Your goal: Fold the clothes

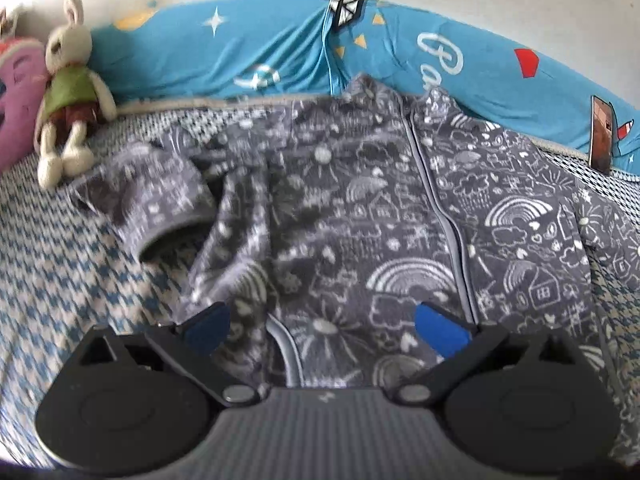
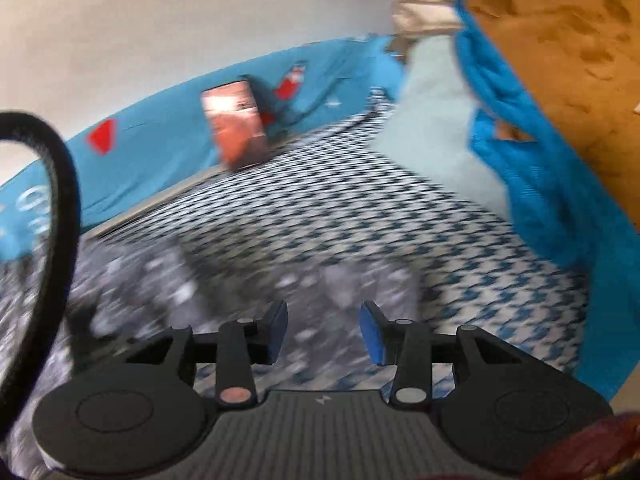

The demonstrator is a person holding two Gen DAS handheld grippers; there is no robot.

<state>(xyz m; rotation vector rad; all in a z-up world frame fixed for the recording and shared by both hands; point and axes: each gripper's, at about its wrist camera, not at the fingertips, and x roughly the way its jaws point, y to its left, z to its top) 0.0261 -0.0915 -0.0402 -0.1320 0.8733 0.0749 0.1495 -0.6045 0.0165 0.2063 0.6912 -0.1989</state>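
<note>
A grey zip-up fleece jacket (image 1: pixel 380 208) printed with white doodles lies spread front-up on a blue-and-white houndstooth bedspread (image 1: pixel 60 264). Its left sleeve (image 1: pixel 160 200) is bent back, cuff toward me. My left gripper (image 1: pixel 324 328) hovers open over the jacket's lower hem, blue pads wide apart, nothing between them. In the right wrist view the jacket (image 2: pixel 160 280) shows as a blur at lower left. My right gripper (image 2: pixel 323 332) is open above the jacket's edge and the bedspread (image 2: pixel 380 200), holding nothing.
A stuffed rabbit (image 1: pixel 68 92) and a pink cushion (image 1: pixel 16 92) sit at the far left. A blue printed cover (image 1: pixel 240 52) runs along the wall. A phone (image 1: pixel 602 136) leans against it. Piled blue and orange fabric (image 2: pixel 540 120) fills the right. A black cable (image 2: pixel 60 200) loops at left.
</note>
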